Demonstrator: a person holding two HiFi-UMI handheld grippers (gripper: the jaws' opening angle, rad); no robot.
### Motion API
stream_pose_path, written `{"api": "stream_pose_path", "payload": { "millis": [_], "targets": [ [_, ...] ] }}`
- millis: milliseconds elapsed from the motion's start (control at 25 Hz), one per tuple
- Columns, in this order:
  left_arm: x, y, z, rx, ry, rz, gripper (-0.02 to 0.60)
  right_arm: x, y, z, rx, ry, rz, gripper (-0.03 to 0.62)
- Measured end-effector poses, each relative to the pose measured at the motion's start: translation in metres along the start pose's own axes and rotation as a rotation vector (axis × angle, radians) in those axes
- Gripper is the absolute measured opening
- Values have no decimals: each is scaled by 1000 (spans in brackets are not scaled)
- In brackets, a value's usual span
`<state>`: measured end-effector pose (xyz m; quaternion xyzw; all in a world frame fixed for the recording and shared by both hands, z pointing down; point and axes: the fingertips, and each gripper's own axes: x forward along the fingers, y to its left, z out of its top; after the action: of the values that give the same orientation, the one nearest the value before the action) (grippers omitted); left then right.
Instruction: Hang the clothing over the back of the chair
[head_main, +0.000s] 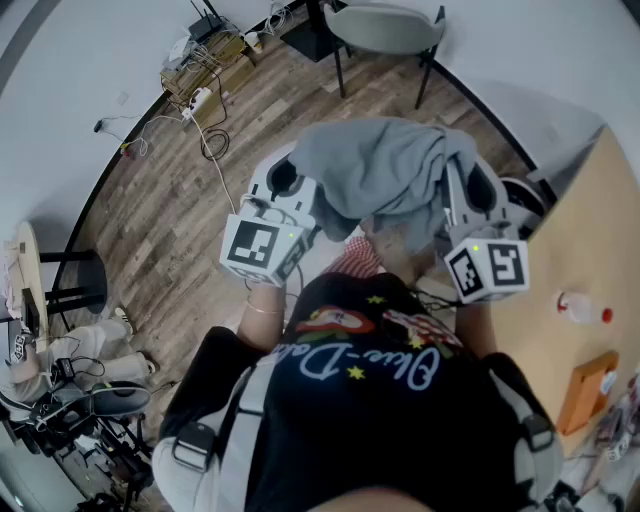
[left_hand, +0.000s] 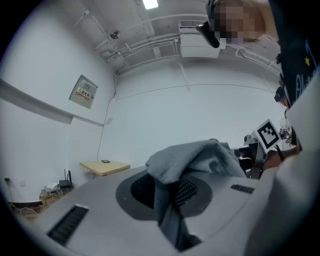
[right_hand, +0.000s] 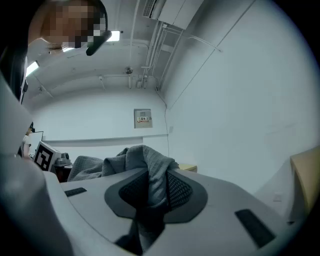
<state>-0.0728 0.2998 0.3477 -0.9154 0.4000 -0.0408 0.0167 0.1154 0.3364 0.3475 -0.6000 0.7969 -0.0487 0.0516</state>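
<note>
Clothing (head_main: 385, 170) hung bunched in mid-air, pinched by left gripper (head_main: 302, 195) and right gripper (head_main: 455, 200) alike, while the chair (head_main: 385, 28) stood well apart, nothing yet draped on it.

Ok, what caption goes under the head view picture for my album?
A grey garment held up by the left claw and right claw, chair ahead.

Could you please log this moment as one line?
left gripper: shut on grey garment | right gripper: shut on grey garment | chair: bare
</note>
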Motion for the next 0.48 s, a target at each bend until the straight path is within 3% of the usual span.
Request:
{"api": "stream_pose_path", "payload": {
  "millis": [480],
  "targets": [
    [-4, -2, 0, -6, 6, 20, 35, 0, 1, 3, 12, -8, 21, 74]
  ]
}}
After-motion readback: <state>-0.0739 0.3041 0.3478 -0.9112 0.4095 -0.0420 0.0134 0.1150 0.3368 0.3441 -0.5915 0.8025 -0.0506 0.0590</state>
